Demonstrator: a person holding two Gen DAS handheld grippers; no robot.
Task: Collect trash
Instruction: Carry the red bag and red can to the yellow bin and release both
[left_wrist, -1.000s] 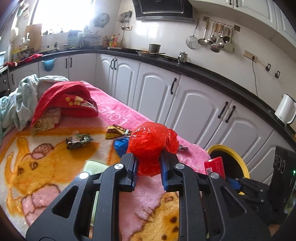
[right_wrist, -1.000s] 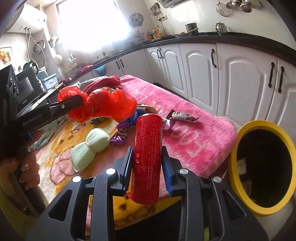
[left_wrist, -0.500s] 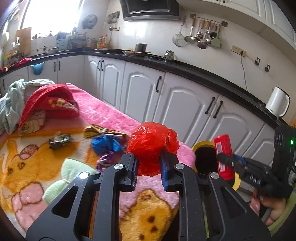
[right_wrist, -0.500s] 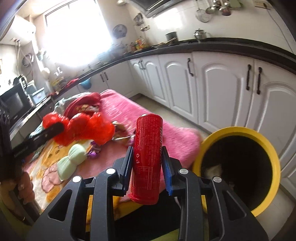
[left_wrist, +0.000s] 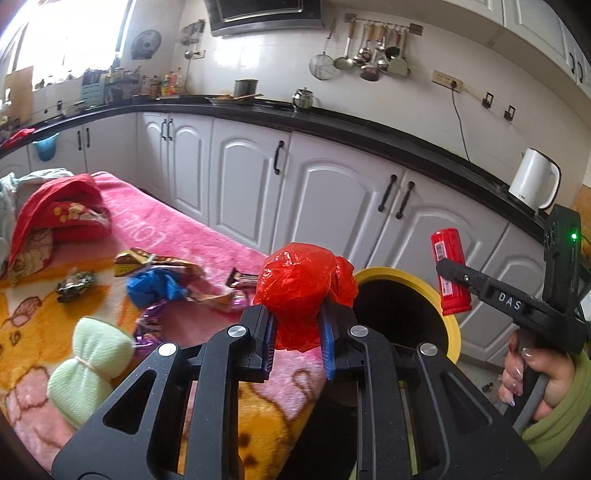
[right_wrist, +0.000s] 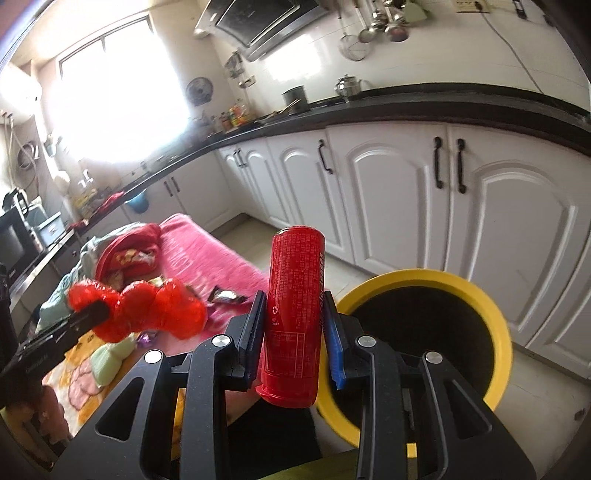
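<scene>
Left wrist | left gripper (left_wrist: 297, 328) clamps red bag (left_wrist: 303, 291) | right gripper (right_wrist: 295, 334) clamps red can (right_wrist: 293, 314) | yellow bin (right_wrist: 491, 317) beside

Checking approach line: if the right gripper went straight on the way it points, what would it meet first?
Probably the bin: beyond the can held in the right gripper, its yellow rim and dark mouth lie just ahead and below. Depth is uncertain.
</scene>
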